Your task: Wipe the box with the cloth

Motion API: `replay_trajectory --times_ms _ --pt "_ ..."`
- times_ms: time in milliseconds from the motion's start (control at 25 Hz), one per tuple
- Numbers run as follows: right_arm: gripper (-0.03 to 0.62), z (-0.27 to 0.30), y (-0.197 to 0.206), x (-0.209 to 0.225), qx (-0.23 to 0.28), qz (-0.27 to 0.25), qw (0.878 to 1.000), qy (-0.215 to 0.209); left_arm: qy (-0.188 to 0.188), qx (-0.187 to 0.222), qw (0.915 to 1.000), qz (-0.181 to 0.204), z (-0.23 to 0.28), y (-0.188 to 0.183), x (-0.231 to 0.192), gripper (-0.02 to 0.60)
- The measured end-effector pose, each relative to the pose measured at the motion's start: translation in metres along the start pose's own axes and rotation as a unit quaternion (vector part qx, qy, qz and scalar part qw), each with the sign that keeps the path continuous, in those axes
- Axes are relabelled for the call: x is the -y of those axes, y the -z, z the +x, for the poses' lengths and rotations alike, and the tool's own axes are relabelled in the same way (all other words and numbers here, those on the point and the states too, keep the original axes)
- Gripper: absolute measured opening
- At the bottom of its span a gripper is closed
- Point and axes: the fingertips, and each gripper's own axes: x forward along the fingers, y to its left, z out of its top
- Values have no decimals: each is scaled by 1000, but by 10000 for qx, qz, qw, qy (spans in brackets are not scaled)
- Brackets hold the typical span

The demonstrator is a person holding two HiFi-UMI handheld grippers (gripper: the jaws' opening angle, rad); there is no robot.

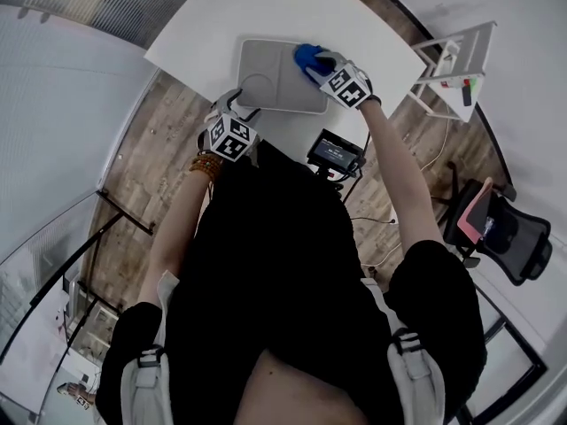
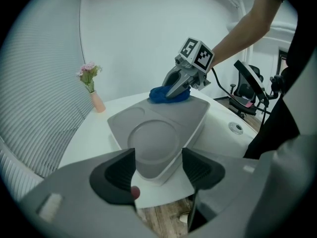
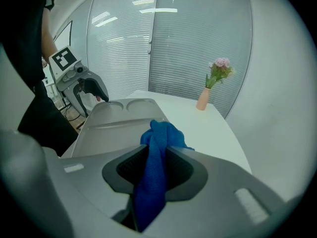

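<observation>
A flat grey box (image 1: pixel 270 78) with round and long recesses in its top lies on the white table (image 1: pixel 213 16). My right gripper (image 1: pixel 321 65) is shut on a blue cloth (image 1: pixel 307 57) and holds it over the box's far right corner. In the right gripper view the cloth (image 3: pixel 156 148) hangs bunched between the pads above the box (image 3: pixel 114 123). My left gripper (image 1: pixel 232 104) stands open at the box's near left corner. In the left gripper view the box's near corner (image 2: pixel 158 133) sits in the gap of the left gripper (image 2: pixel 158 170), and the pads are clear of it.
A pink vase with flowers (image 2: pixel 96 102) stands on the table beyond the box. A small screen on a stand (image 1: pixel 335 151) is at the table's near edge. A white rack (image 1: pixel 456 60) and an office chair (image 1: pixel 496 228) stand on the wooden floor at right.
</observation>
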Motion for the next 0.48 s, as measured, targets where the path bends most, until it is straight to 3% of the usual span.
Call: replay_trajectory --times_ms 480 --pt "127 -4 0 -27 -182 13 9997 -141 -30 17 10000 50 2 -4 -2 391"
